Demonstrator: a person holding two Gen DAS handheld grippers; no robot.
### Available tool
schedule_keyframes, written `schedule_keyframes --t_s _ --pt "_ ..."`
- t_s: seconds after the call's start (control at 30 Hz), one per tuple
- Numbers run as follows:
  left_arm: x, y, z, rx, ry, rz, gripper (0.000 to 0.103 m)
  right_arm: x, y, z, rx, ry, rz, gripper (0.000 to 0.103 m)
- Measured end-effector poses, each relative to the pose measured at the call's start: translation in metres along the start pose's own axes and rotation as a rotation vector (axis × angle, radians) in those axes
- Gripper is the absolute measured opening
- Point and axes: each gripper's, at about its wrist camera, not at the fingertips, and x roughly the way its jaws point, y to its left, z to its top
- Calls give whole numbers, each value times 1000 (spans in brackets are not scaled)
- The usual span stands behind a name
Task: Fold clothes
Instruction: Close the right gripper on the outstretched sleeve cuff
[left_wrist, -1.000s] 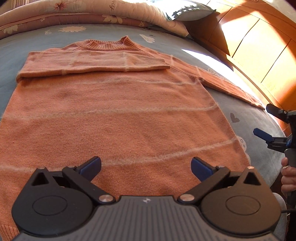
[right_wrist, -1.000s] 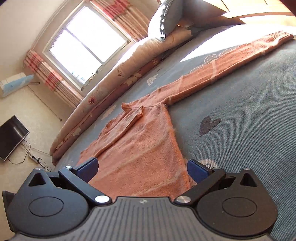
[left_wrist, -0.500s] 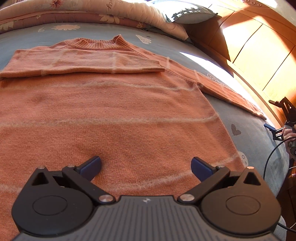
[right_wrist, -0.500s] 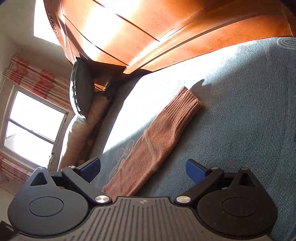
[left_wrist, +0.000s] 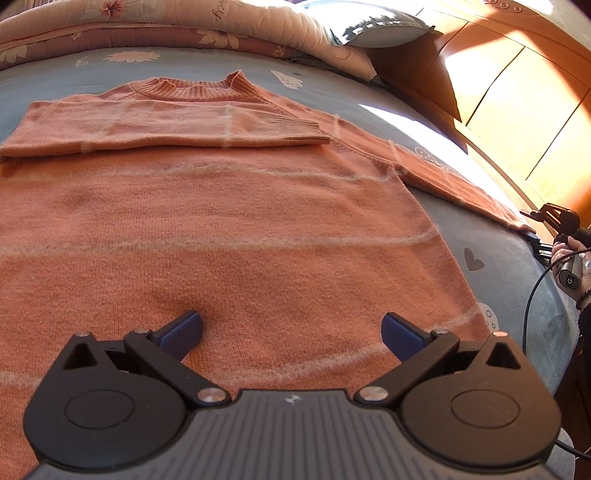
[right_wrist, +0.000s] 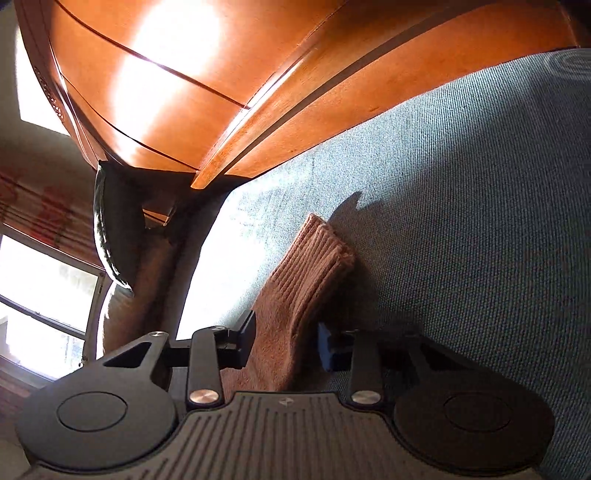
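Our left hand-held gripper (left_wrist: 291, 332) stands wide over the lower part of the orange sweater (left_wrist: 236, 236), which lies flat on the bed (left_wrist: 517, 266). Farther off, our right hand-held gripper (right_wrist: 286, 343) has just been closing, its fingers now around the sleeve cuff (right_wrist: 314, 258).

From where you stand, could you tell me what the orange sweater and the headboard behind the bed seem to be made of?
The sweater looks like a soft, slightly fuzzy knit, perhaps wool or acrylic: ribbed collar and cuff, with hairy pale stripes. The headboard looks like orange-brown wood with a glossy varnish: sunlight glares off its panels, and faint grain shows. Whether it is solid wood or veneer I cannot tell.
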Motion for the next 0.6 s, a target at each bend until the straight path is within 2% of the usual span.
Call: schedule_keyframes --t_s 0.23,0.4,0.47,0.5,0.53,0.6 --pt "0 0 0 -4 -4 0 102 22 9 13 -62 -3 8 39" --pt "1 0 0 -1 -8 0 102 29 21 11 -236 57 -10 38" --pt "1 0 0 9 -9 2 102 28 20 11 -271 70 -17 28" --pt "2 -1 0 14 -9 2 102 27 19 12 -265 73 -24 13" --pt "2 -1 0 18 -8 1 102 27 17 13 -259 77 -32 9" --pt "1 0 0 26 -4 -7 102 26 14 15 -246 83 -47 9"
